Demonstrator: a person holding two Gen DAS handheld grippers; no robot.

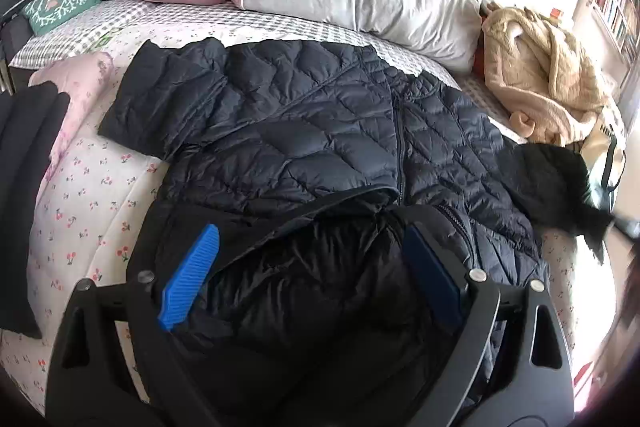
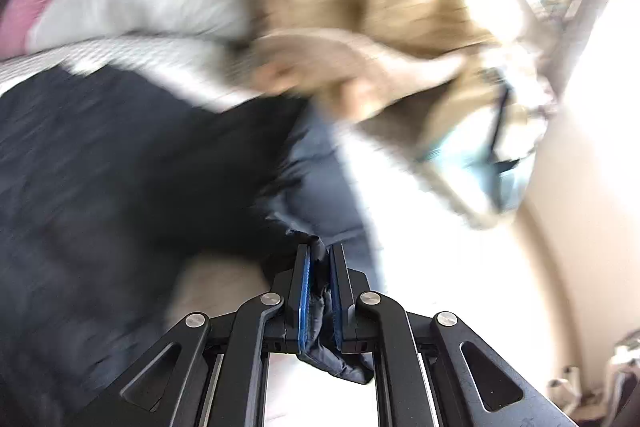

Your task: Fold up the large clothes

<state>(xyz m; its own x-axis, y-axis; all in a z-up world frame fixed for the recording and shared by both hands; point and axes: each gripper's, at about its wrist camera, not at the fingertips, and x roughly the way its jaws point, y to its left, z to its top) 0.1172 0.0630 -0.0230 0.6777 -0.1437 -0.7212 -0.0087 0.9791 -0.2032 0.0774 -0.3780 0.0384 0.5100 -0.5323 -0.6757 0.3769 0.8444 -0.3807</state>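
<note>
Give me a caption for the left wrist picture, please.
Open left tongs hover over a dark quilted jacket spread on a floral bedspread, pillows behind.

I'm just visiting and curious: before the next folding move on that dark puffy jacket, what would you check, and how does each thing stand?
1. Right tool has a grip: ok, shut on a fold of the jacket.
2. Left tool ready: ok, open, over the jacket's near part, pinching nothing.
3. Jacket flat on the bed: not ok, near edge is turned over and rumpled.
4. Zipper closed: ok on the stretch that shows.
5. Far sleeve lying straight: cannot tell, the right wrist view is blurred.
</note>
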